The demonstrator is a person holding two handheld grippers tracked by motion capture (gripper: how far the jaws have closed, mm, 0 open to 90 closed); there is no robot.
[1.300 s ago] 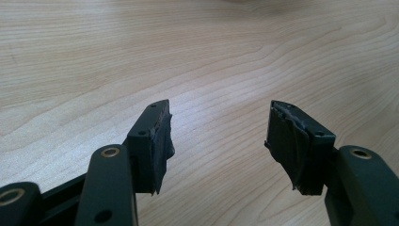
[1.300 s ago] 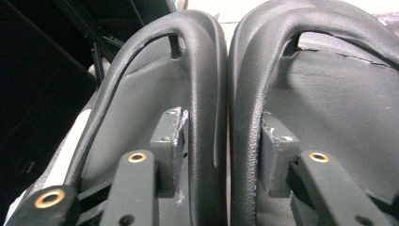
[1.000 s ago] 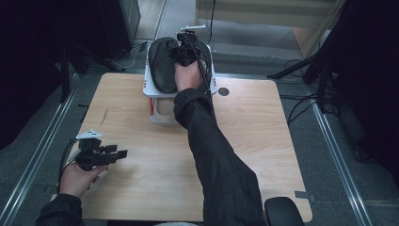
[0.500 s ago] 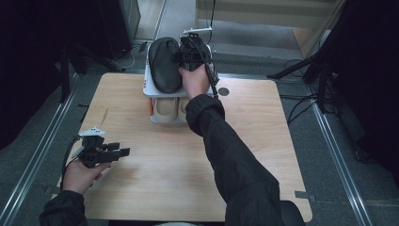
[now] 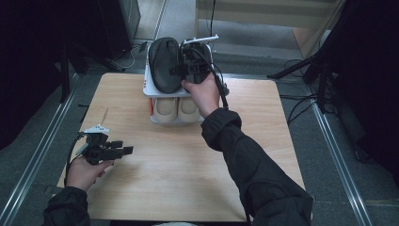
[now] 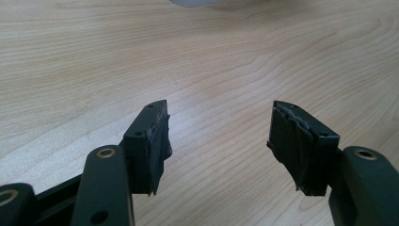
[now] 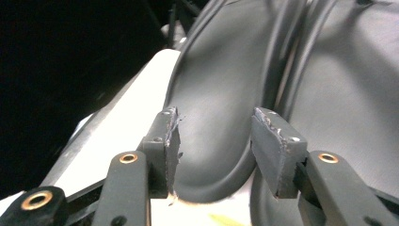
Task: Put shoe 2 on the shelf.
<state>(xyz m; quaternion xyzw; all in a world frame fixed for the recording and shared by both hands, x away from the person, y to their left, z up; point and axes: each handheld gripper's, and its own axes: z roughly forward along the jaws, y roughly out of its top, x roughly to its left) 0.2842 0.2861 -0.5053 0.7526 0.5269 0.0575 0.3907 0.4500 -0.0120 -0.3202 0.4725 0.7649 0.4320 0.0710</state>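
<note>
At the top centre of the high view, a white shoe rack (image 5: 149,89) holds two black shoes (image 5: 164,63) on its upper tier and a beige pair (image 5: 178,108) below. The right gripper (image 5: 188,66) hangs over the black shoes; its jaws have just been closing, still spread, gripping nothing, and it hides the right-hand shoe. At lower left the left gripper (image 5: 126,150) is spread wide over bare table (image 5: 188,179).
</note>
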